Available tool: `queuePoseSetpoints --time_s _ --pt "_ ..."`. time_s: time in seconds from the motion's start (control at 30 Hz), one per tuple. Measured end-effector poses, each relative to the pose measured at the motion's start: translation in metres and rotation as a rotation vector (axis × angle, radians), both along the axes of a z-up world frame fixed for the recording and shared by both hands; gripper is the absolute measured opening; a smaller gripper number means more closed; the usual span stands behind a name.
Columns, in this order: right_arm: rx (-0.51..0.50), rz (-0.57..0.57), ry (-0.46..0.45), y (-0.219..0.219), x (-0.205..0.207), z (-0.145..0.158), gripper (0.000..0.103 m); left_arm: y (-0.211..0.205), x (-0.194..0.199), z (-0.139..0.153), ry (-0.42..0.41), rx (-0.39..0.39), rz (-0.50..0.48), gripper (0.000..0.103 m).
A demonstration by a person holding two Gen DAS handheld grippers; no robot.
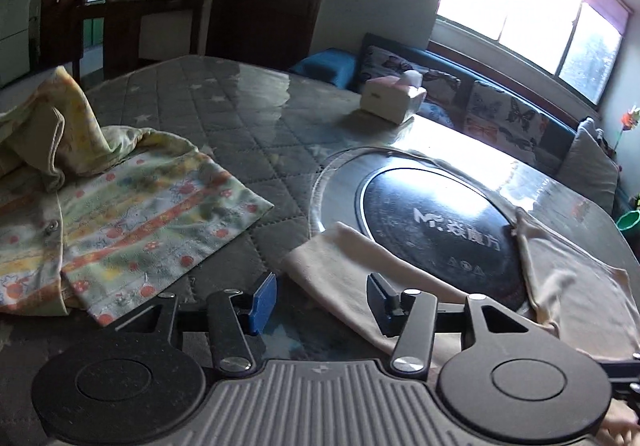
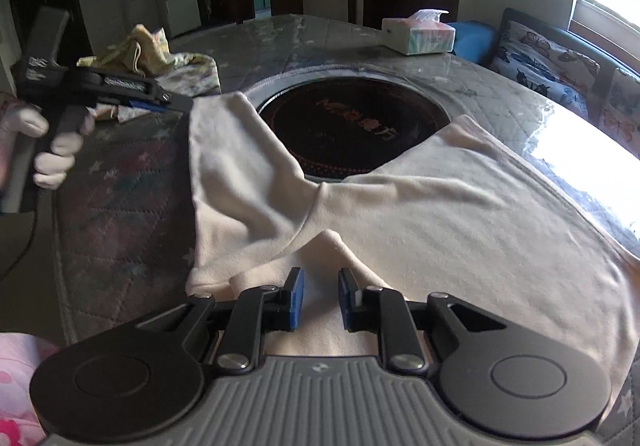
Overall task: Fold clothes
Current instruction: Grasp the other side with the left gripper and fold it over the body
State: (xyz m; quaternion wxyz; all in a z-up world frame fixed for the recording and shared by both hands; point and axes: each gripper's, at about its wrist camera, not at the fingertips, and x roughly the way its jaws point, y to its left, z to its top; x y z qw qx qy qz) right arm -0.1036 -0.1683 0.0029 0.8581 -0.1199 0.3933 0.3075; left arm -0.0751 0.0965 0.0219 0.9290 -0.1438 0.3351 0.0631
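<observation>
My right gripper (image 2: 321, 300) hovers half-open, empty, over the cream garment's (image 2: 460, 213) near hem; the left gripper (image 1: 322, 300), wide open, hangs at its left leg.

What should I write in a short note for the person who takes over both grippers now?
Left gripper: open, holds nothing, at the left edge of the white garment.
Right gripper: open, low over the garment's near part.
White garment lies on the table, partly over the round cooktop; one flap seems turned in.
Patterned garment lies unfolded to the left.
Left: finish both folds.
</observation>
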Motion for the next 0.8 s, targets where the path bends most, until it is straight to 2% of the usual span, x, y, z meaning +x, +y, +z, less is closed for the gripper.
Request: queuePoseSetpoints --time_s 0.2,0.3,0.37,0.47,0.8 --pt "0.003 -0.015 -0.019 -0.011 -0.011 0.013 0.018 0.006 0.014 -0.009 0.026 -0.036 0.033 0.048" --pt "0.005 -0.038 -0.025 -0.019 -0.016 0.016 0.018 -0.004 0.014 0.002 -0.009 -0.055 -0.002 0.036" --pt "0.007 -0.062 -0.03 -0.027 -0.02 0.018 0.018 -0.011 0.013 0.01 -0.032 -0.068 -0.026 0.018" --pt "0.014 -0.099 -0.036 -0.039 -0.027 0.02 0.019 -0.022 0.013 0.021 -0.067 -0.087 -0.061 0.007" --pt "0.04 -0.245 -0.07 -0.092 -0.051 0.028 0.019 -0.059 0.011 0.06 -0.183 -0.153 -0.185 0.005"
